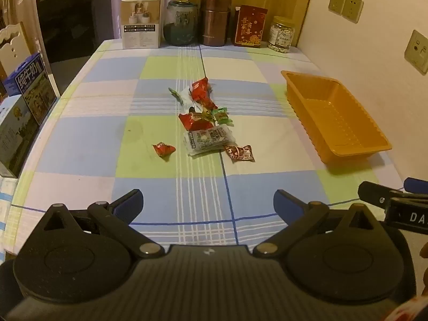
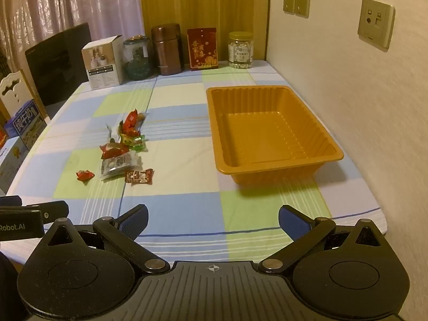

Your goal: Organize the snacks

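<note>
Several wrapped snacks lie in a loose pile (image 1: 204,117) in the middle of the checked tablecloth; the pile shows at the left in the right wrist view (image 2: 121,149). A small red candy (image 1: 163,149) lies apart on the pile's left. An empty orange tray (image 1: 337,117) sits to the right by the wall, and is also in the right wrist view (image 2: 267,131). My left gripper (image 1: 208,203) is open and empty, near the front edge, short of the pile. My right gripper (image 2: 212,218) is open and empty, short of the tray.
A white box (image 1: 141,21), a glass jar (image 1: 182,22), a brown canister (image 1: 215,20), a red tin (image 1: 250,25) and a plastic jar (image 1: 281,34) line the far edge. A black screen (image 1: 72,18) and milk cartons (image 1: 24,96) stand left. The wall runs along the right.
</note>
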{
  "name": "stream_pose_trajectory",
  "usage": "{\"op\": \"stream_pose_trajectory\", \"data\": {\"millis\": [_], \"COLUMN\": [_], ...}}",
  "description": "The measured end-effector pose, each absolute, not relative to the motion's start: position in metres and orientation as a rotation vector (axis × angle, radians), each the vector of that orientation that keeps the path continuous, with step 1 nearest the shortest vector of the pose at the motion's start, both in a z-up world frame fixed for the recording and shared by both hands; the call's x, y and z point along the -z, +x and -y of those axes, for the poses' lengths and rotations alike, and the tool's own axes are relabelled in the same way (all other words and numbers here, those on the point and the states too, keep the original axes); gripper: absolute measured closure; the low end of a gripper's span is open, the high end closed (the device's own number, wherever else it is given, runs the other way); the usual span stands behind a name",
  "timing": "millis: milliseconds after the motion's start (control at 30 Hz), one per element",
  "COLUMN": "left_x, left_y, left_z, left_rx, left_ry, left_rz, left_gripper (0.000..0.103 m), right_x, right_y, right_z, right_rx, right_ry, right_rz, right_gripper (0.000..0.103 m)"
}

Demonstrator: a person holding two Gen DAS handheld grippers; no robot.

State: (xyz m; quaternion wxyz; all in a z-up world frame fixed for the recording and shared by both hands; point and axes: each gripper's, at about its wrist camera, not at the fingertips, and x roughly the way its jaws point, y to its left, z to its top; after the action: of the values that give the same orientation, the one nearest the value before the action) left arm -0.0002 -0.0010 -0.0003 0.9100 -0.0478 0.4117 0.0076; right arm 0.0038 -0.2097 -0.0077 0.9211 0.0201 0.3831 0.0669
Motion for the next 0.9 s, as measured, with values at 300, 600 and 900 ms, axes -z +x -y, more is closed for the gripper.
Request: {"op": "stream_pose_trajectory", "data": {"millis": [300,600,900], "left_x": [0.002,-0.001,-0.004], "left_y": [-0.002,-0.003,-0.002], "left_z": [0.0,0.0,0.0], "left_rx": [-0.017,-0.011,-0.009], "left_ry": [-0.112,-0.115,-0.114], "left_rz": [-0.854,-0.85,-0.85], "left_gripper": [0.0,0.0,0.0], "right_x": [0.007,0.006,0.006], "right_y": [0.004,0.004,0.004], "right_z": [0.208,0.208,0.208], "right_rx": [-0.135,-0.135,-0.136], "right_ry": [0.03,0.031,0.032], "right_rz": [-0.79,-0.788,-0.788], "right_gripper": [0.0,0.0,0.0]}}
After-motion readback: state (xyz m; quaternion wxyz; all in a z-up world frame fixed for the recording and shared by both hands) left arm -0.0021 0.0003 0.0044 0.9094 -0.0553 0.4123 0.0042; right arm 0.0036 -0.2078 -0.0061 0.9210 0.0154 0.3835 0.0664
